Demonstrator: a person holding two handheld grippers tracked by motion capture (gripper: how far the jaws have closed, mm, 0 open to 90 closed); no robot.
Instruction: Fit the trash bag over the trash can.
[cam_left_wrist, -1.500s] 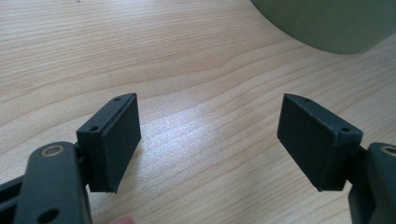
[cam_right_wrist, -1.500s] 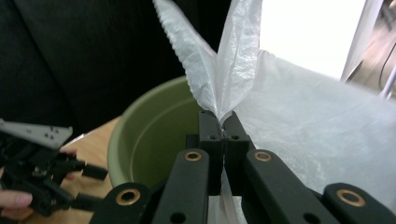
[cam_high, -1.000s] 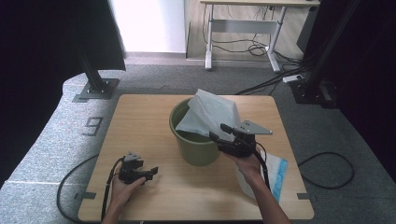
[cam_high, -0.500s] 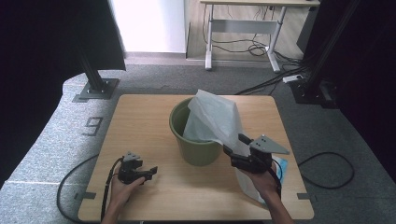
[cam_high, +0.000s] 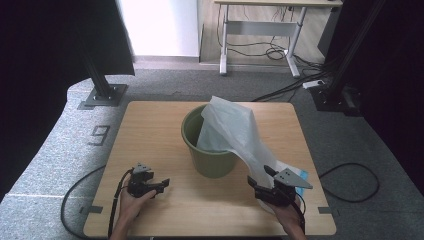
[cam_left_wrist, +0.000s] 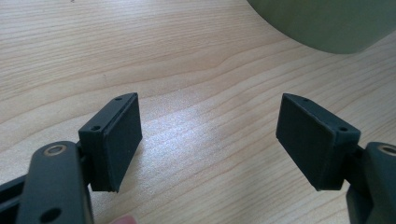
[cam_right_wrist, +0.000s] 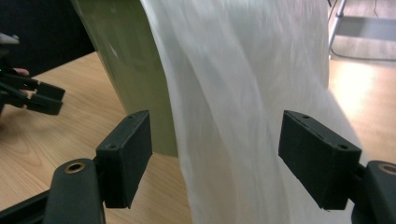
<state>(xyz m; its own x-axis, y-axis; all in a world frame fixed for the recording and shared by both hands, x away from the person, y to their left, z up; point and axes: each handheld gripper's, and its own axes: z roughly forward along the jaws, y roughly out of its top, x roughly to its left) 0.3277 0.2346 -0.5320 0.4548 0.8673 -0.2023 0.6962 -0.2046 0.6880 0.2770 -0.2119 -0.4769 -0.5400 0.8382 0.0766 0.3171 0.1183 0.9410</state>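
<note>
Table (cam_high: 150, 130) of light wood carries everything, standing on grey carpet. Near its middle stands a green bucket (cam_high: 212, 162), upright. From the bucket's mouth a white plastic bag (cam_high: 232, 130) rises and drapes over the near right rim, running down the outside wall to the table top, where its lower end lies by the person's right hand. Just beside that end, partly under the bag, lies a flat packet with blue print (cam_high: 299, 176).

Low at the near right edge of the table, the right gripper (cam_high: 257, 180) points toward the bucket. Its jaws have just been opening and now stand wide apart; in the right gripper view (cam_right_wrist: 215, 154) the hanging bag fills the gap between them, but neither pad presses on it, and the bucket wall shows behind the left jaw.

At the near left, well apart from the bucket, the left gripper (cam_high: 162, 184) sits low over the table in the person's left hand. In the left gripper view (cam_left_wrist: 210, 135) its jaws are spread with only bare wood between them, the bucket's base at the top edge.
</note>
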